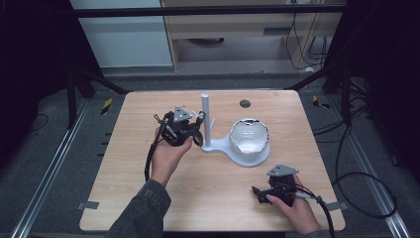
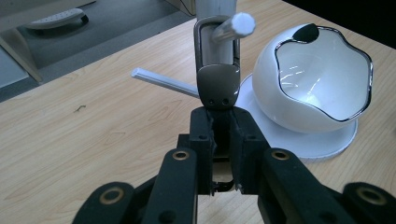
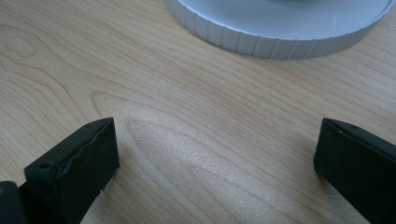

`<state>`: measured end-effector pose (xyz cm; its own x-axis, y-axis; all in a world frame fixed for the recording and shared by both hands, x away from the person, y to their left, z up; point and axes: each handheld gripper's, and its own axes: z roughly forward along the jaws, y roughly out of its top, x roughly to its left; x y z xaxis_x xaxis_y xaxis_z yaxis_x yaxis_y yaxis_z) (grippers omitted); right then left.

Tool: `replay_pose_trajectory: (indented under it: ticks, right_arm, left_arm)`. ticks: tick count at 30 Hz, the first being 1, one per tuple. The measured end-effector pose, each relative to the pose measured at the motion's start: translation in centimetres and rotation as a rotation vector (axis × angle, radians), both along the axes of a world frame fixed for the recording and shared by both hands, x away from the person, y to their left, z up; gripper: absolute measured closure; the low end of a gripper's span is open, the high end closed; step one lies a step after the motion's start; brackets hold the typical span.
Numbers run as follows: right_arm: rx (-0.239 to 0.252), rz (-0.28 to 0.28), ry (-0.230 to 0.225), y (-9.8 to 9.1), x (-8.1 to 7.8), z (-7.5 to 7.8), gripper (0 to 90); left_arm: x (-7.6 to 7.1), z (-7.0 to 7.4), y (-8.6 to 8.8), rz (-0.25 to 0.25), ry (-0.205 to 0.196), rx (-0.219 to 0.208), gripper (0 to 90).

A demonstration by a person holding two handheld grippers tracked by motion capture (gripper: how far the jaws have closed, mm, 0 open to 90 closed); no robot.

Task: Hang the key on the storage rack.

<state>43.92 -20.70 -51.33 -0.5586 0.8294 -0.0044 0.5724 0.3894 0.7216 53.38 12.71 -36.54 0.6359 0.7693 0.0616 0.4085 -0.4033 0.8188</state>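
A white stand with an upright post point(image 1: 205, 119) and side pegs rises from a round base point(image 1: 218, 146) that carries a white chrome-rimmed bowl point(image 1: 250, 136) point(image 2: 322, 70). My left gripper point(image 1: 194, 125) point(image 2: 222, 122) is shut on a dark metal clip point(image 2: 217, 84). The clip's rectangular loop sits around one peg point(image 2: 236, 24) beside the post. Another peg point(image 2: 163, 81) points away to the left. My right gripper point(image 1: 257, 191) point(image 3: 217, 140) rests low on the table near the front right, jaws wide open over bare wood, a little short of the base's ribbed rim point(image 3: 261, 44).
The wooden table point(image 1: 148, 188) has a small dark round mark point(image 1: 244, 103) near its far edge. Cables trail from both grippers off the front edge. Dark frame bars and floor cables surround the table.
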Motion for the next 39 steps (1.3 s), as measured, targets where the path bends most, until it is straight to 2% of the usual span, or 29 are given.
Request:
replay_pose_trajectory:
  ticks: [5, 14, 29, 39]
  right_arm:
    - [-0.001, 0.001, -0.001, 0.0, 0.0, 0.0, 0.4]
    - [0.0, 0.0, 0.0, 0.0, 0.0, 0.0, 0.4]
    - [-0.002, 0.001, -0.001, 0.0, 0.0, 0.0, 0.4]
    - [-0.002, 0.002, -0.001, 0.0, 0.0, 0.0, 0.4]
  left_arm:
    - [0.0, -0.4, -0.1, 0.001, -0.003, -0.016, 79.9]
    - [0.3, -0.8, -0.7, 0.01, -0.014, -0.016, 79.8]
    - [0.6, -1.8, -1.2, 0.026, -0.036, -0.052, 79.6]
    - [0.7, -1.8, -1.4, 0.03, -0.046, -0.052, 79.0]
